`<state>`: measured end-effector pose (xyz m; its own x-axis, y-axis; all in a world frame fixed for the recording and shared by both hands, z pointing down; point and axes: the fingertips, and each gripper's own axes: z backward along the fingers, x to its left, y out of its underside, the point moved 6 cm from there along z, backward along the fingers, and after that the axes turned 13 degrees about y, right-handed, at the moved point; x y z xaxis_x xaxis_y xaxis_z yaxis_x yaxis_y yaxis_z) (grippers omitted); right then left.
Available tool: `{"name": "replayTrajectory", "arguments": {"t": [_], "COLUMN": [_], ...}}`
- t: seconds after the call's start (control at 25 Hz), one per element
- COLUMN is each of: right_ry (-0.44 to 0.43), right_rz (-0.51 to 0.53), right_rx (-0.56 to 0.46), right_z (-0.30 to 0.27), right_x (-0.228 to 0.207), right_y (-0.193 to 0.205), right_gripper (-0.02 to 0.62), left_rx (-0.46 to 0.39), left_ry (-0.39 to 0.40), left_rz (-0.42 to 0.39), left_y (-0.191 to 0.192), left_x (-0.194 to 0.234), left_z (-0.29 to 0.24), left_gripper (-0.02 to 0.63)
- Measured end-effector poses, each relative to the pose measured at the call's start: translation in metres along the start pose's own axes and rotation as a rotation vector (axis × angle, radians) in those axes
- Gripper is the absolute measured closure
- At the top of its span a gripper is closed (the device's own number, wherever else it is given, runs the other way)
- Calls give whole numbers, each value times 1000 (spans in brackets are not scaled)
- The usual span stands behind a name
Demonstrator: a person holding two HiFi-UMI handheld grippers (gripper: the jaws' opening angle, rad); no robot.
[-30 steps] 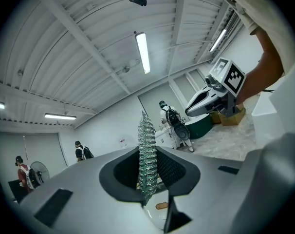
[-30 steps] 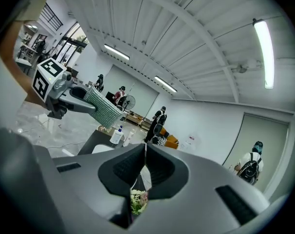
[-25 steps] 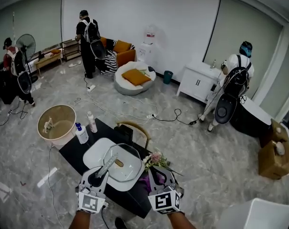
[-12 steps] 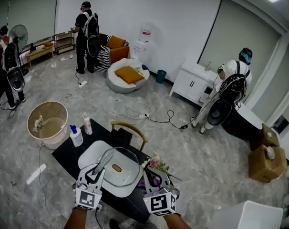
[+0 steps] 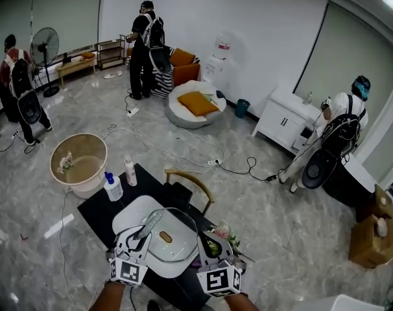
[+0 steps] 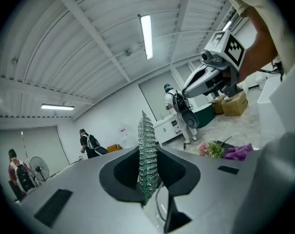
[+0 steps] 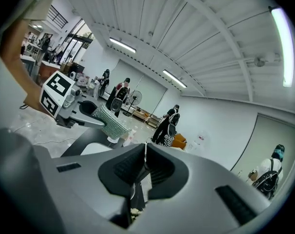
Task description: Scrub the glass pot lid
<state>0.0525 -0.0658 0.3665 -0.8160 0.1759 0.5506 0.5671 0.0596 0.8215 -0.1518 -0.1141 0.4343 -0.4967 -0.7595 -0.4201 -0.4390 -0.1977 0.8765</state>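
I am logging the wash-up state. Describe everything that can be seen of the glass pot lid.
The glass pot lid is round and clear, with a thin metal-looking rim and a tan knob at its centre. It is held over the white basin, the right gripper clamping its rim edge, while the left gripper's scouring pad seems to lie against its left side.

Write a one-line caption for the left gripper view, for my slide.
Left claw shut on an upright silvery scrubber, flowers beyond at right.
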Motion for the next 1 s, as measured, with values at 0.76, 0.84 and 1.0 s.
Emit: {"name": "replayTrajectory", "arguments": {"t": [0.76, 0.84, 1.0], "right_ry": [-140, -150, -167], "right_rz": [-46, -51, -59], "right_rx": [156, 173, 195], "right_z": [-62, -68, -79], "right_x": [-34, -33, -33], "right_y": [133, 143, 156], "right_gripper": [568, 568, 569], "left_rx": [330, 367, 427], "left_ry": [64, 67, 78], "left_rz": [28, 36, 62], "left_y": [107, 119, 139], "left_x": [-29, -31, -34], "left_z": [-161, -172, -191], "left_gripper": [518, 518, 518]}}
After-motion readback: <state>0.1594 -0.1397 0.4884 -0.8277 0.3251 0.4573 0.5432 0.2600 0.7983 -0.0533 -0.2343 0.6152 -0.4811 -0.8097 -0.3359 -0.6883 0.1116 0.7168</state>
